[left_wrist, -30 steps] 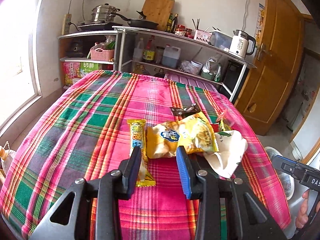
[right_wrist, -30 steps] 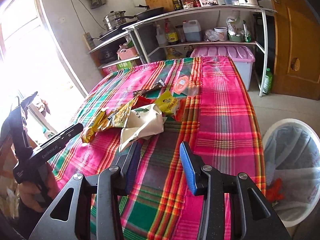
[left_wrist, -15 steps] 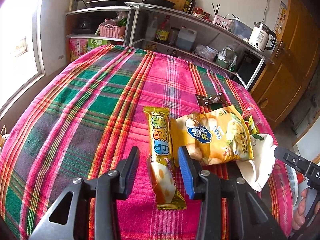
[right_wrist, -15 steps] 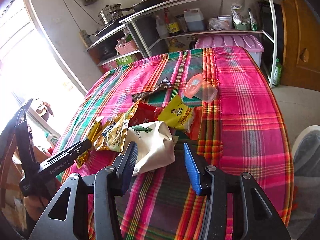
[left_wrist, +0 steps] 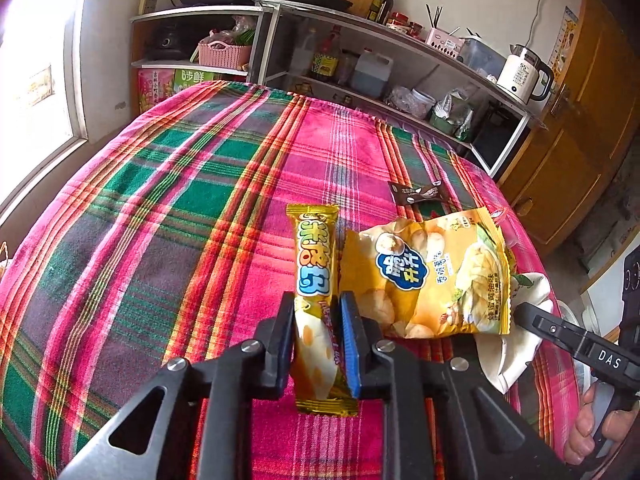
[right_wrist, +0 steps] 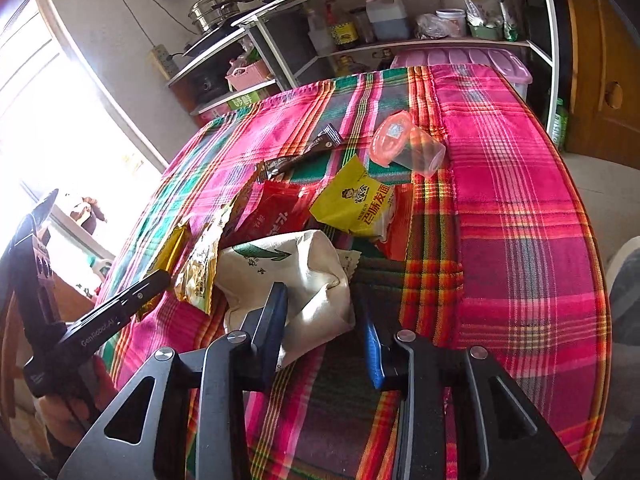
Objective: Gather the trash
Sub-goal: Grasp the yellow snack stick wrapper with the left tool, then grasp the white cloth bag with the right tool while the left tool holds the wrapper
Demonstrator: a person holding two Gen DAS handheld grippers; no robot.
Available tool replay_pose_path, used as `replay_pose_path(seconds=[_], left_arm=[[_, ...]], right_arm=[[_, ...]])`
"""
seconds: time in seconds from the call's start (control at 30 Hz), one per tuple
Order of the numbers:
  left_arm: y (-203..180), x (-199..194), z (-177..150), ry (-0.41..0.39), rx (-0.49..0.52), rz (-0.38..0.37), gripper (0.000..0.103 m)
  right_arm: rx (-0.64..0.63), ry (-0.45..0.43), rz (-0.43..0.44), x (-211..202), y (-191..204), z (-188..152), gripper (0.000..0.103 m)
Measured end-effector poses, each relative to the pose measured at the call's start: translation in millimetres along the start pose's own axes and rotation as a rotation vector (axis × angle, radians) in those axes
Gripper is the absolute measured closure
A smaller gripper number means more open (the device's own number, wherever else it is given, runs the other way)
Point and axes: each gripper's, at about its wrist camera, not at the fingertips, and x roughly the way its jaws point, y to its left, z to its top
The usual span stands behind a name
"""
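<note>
Yellow snack bar wrapper [left_wrist: 316, 280], long axis running straight ahead, sits pinched across its near half in the left gripper [left_wrist: 318, 332] on the plaid tablecloth [left_wrist: 160, 216], while the right gripper [right_wrist: 324, 320] straddles a white bag [right_wrist: 296, 276], fingers spread.

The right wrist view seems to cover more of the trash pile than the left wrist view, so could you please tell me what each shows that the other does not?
Only the right wrist view shows the clear plastic cup with an orange lid, the yellow cartoon-face snack packet and the red foil wrapper. Only the left wrist view shows the white electric kettle. Both show the long yellow snack-bar wrapper pinched in the left gripper, the cream paper bag between the open fingers of the right gripper, and the yellow chip bag.
</note>
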Motion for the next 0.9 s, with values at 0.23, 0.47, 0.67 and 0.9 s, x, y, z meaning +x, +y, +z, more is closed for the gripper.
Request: replay_pose_path(seconds=[0.23,0.47,0.67,0.9], left_arm=[[-1.3,-11.6,-6.6,-0.021,0.006,0.002,0.086],[-5.1,-30.3,-12.4,-0.056,0.021,0.005,0.086],[-15.3,-49.8,-16.1,-0.09,0.043,-0.017,0.086],[-47.5,-67.5,-25.3,-0.12,0.105,-0.088,0.086]], right_arm=[[-0.006,-0.03,-0.002,-16.4,-0.8,-3.5,0.068],[0.011,-0.053,-0.009,-33.6,-7.9,-10.9,0.068],[0.021,-0.082,-0.016,-53.6,-12.3,-19.1,0.068],[0.028,-0.122,-0.034,-78.7,-15.7,-28.6,0.068]])
